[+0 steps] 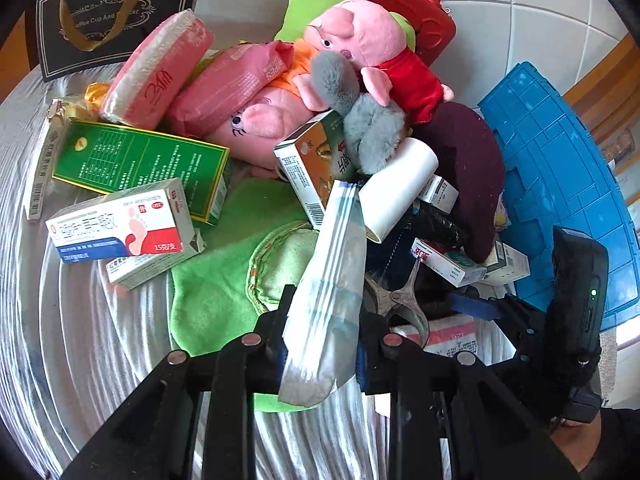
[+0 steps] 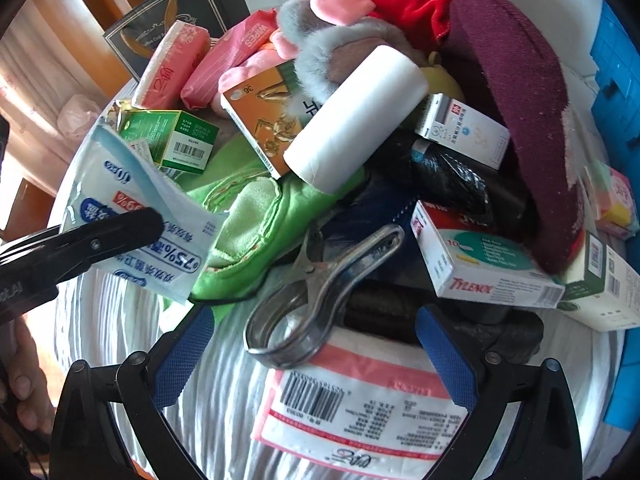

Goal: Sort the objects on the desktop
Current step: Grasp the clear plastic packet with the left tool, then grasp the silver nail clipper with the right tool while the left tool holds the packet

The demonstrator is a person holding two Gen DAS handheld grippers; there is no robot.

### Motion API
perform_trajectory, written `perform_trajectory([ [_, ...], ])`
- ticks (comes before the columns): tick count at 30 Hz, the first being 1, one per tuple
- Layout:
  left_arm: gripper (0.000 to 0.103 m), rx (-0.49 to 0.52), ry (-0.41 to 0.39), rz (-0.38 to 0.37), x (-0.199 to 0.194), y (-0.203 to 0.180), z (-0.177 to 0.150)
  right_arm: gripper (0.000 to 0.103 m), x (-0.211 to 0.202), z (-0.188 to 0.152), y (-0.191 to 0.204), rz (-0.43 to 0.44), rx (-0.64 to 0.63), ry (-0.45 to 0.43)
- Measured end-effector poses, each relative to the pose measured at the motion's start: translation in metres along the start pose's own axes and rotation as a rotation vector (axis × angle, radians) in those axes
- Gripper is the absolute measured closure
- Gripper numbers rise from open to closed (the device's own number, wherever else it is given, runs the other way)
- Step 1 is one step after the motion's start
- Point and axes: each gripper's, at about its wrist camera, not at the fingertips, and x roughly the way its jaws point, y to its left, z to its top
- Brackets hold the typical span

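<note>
Wipes sachet [image 1: 324, 300] pinched in left gripper [image 1: 320, 344], right gripper [image 2: 316, 344] jaws spread over metal clip [image 2: 320, 292].
Risk: thin sachet slipping; clip snagging green cloth [image 2: 256, 216].

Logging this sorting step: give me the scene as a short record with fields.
left gripper: shut on the flat white-and-blue wipes packet
right gripper: open, holding nothing
between its fingers: large silver metal clip, lying on a pink-and-white plastic mailer bag
pile: white paper roll, pink pig plush, green cloth
side: blue plastic crate
</note>
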Motion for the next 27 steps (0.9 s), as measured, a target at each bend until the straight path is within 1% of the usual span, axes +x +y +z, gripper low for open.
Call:
perform_trajectory([
  [2,0.079,-0.013,-0.005,0.008,-0.002,0.005,-0.001,0.002,0.009,0.003,0.003,-0.016,-0.009,0.021],
  [3,0.079,-0.015,-0.007,0.011,-0.004,0.007,-0.001,0.004,0.014,0.004,0.004,-0.027,-0.011,0.036],
  [4,0.079,-0.013,-0.005,0.014,-0.004,0.008,-0.002,0.009,0.018,0.005,0.004,-0.033,-0.008,0.047],
  [7,0.079,-0.011,0.004,0.020,-0.004,0.011,-0.004,0.012,0.026,0.012,0.009,-0.074,-0.016,0.063],
  [9,0.079,-0.013,0.007,0.020,-0.004,0.013,-0.005,0.018,0.031,0.017,0.012,-0.106,-0.025,0.079],
  [11,0.079,-0.014,0.010,0.020,-0.003,0.014,-0.006,0.031,0.035,0.022,0.015,-0.146,-0.040,0.099],
  [12,0.079,-0.015,0.011,0.019,-0.003,0.014,-0.006,0.032,0.037,0.023,0.017,-0.158,-0.050,0.107],
  [13,0.079,-0.017,0.012,0.019,-0.003,0.015,-0.006,0.039,0.038,0.024,0.019,-0.161,-0.062,0.115],
  [15,0.079,-0.017,0.011,0.020,-0.003,0.015,-0.006,0.046,0.040,0.025,0.023,-0.170,-0.092,0.127],
  [16,0.079,-0.018,0.010,0.020,-0.003,0.016,-0.006,0.053,0.040,0.025,0.023,-0.162,-0.088,0.128],
  [17,0.079,-0.019,0.008,0.020,-0.003,0.016,-0.005,0.063,0.037,0.025,0.021,-0.141,-0.068,0.125],
  [18,0.079,-0.020,0.007,0.022,-0.004,0.017,-0.005,0.067,0.035,0.025,0.018,-0.120,-0.048,0.122],
  [19,0.079,-0.022,0.006,0.022,-0.004,0.017,-0.004,0.074,0.033,0.025,0.016,-0.102,-0.034,0.120],
  [23,0.079,-0.024,0.004,0.024,-0.003,0.017,-0.003,0.075,0.024,0.022,0.010,-0.050,0.000,0.099],
  [27,0.079,-0.022,0.005,0.025,-0.004,0.017,-0.003,0.076,0.015,0.021,0.007,-0.027,0.015,0.077],
])
